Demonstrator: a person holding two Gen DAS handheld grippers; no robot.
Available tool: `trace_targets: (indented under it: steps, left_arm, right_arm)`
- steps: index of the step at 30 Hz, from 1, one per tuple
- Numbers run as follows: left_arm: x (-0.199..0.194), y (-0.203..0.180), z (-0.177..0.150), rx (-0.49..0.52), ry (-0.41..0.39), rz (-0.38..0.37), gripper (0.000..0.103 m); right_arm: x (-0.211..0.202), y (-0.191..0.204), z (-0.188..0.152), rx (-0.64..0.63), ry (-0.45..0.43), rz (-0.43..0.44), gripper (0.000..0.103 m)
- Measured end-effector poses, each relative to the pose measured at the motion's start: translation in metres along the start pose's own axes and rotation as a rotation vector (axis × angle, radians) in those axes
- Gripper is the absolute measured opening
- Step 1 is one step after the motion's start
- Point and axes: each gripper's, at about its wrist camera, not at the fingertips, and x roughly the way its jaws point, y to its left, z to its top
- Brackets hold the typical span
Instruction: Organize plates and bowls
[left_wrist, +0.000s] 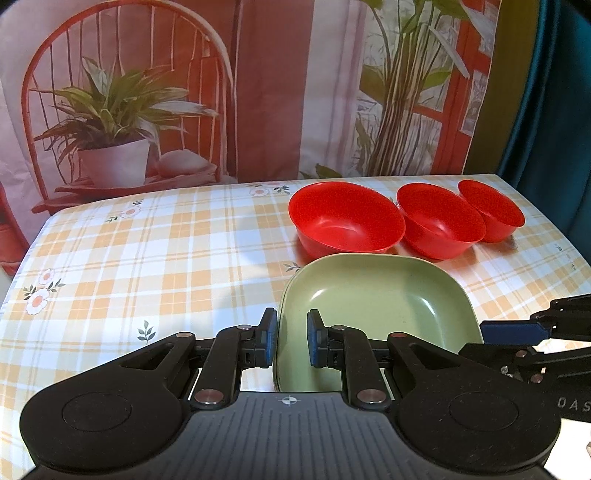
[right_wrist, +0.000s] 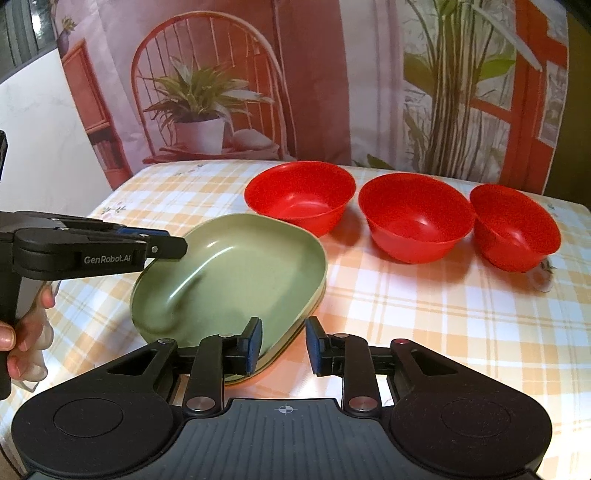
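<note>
Between the left gripper (left_wrist: 290, 338) jaws, clamped: green plate (left_wrist: 373, 295) rim. Right gripper (right_wrist: 283, 345) jaws released, rim between them.

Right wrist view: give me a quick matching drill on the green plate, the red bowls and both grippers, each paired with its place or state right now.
Things:
1. green plate
2. red bowls
3. left gripper
4. right gripper

Places or states:
A. jaws apart, the plate's edge between them
B. three upright in a row, farther back
C. clamped on the plate's rim
D. just in front of the bowls, nearest the cameras

Pairs: 1-D, 2-B, 3-C, 4-A.
</note>
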Motion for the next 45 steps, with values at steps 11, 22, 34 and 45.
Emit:
trace_targets:
  steps: [11, 22, 34, 45]
  left_arm:
    - [0.001, 0.004, -0.003, -0.019, 0.014, 0.0, 0.018]
    - [-0.019, 0.0, 0.01, -0.014, -0.009, 0.027, 0.019]
    - [-0.054, -0.021, 0.036, -0.039, -0.089, 0.044, 0.019]
    - [-0.082, -0.038, 0.067, -0.05, -0.242, 0.051, 0.021]
  right_arm:
    - [0.01, 0.002, -0.003, -0.023, 0.02, -0.005, 0.015]
    - [-0.002, 0.002, 0.005, -0.018, -0.006, -0.002, 0.023]
    - [-0.043, -0.034, 0.034, -0.006, -0.11, -0.003, 0.036]
    - [-0.069, -0.067, 0.078, -0.032, -0.2, -0.041, 0.038]
